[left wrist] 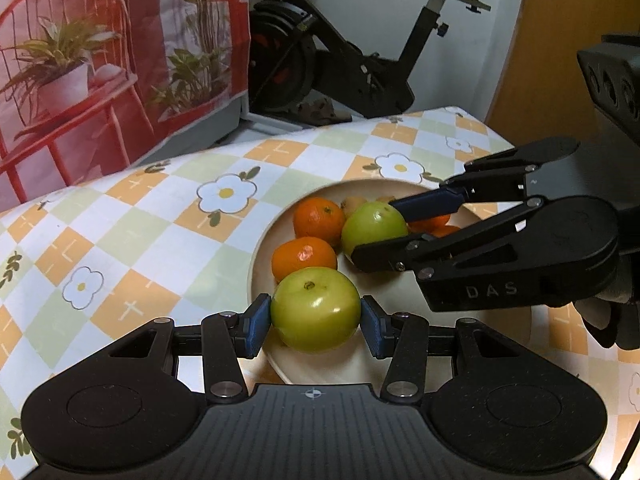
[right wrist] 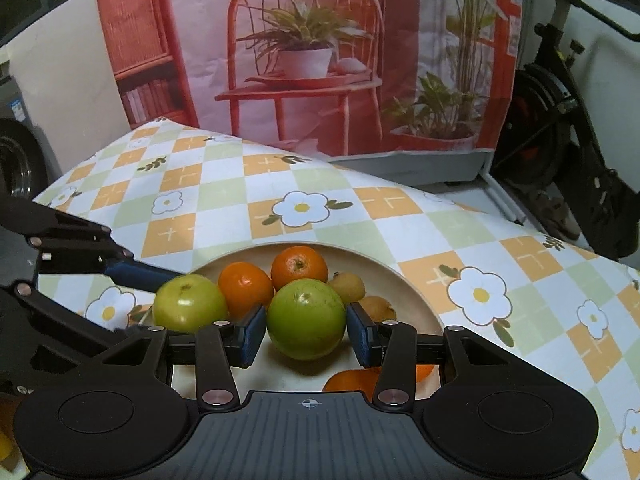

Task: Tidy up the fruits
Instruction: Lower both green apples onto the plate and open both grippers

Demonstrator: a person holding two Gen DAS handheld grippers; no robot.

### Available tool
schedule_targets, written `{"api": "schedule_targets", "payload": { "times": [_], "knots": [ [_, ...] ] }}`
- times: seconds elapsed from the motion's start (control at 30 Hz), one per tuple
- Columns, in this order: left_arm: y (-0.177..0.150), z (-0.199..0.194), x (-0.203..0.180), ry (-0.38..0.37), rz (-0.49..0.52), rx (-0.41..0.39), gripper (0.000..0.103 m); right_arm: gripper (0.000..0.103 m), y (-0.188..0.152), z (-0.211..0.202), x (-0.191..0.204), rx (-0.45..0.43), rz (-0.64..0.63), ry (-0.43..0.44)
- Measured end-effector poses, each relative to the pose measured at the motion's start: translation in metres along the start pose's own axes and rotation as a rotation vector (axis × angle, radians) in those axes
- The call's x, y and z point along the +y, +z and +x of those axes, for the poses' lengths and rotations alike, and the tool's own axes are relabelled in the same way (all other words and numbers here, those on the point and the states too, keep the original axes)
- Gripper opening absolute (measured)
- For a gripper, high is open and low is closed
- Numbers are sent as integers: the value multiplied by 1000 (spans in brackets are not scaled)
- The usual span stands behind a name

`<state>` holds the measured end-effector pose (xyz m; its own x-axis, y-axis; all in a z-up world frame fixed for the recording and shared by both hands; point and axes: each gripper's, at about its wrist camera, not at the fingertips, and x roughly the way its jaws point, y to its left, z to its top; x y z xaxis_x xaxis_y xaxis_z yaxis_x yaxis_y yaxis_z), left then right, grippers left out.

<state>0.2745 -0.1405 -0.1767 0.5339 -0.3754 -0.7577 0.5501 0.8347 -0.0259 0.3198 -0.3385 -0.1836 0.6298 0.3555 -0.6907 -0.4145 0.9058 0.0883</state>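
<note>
Gripped in the left gripper point(left wrist: 316, 322), one green apple point(left wrist: 315, 309) and, pinched by the right gripper point(right wrist: 306, 334), another green apple point(right wrist: 306, 319) hang over the plate point(left wrist: 260, 256) among its tangerines point(left wrist: 305, 258), neither seemingly set down.

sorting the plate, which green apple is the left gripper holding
The yellower green apple at the plate's near rim; the right gripper holds the greener one.

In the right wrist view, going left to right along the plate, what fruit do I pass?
Left green apple → left orange tangerine → green apple between the jaws → small tan-brown fruit.
</note>
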Motion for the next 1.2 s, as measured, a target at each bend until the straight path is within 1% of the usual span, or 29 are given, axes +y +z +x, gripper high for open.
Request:
{"api": "schedule_targets", "payload": {
  "times": [0.13,0.37,0.47,0.57,0.77,0.93,1.1,1.2],
  "knots": [
    [-1,3,-1,-5,15,24,51,41,1,0,-3,-1,19,9],
    [2,2,0,3,4,20,51,42,2,-1,-4,3,42,8],
    [3,-2,1,-7,-14,18,54,42,6,-8,-3,-18,39,3],
    [4,-8,2,-1,-24,-4,57,42,9,-18,-3,-34,32,-6],
    [5,-36,5,7,-62,-64,57,42,10,-44,1,-59,30,-24],
    [0,-70,9,40,-74,-124,57,42,5,-71,13,-98,24,-32],
    [-11,-102,15,63,-96,-175,57,42,-8,-90,33,-123,21,-10],
    [-20,-118,19,76,-105,-189,57,42,-16,-96,49,-127,11,7]
  ]
}}
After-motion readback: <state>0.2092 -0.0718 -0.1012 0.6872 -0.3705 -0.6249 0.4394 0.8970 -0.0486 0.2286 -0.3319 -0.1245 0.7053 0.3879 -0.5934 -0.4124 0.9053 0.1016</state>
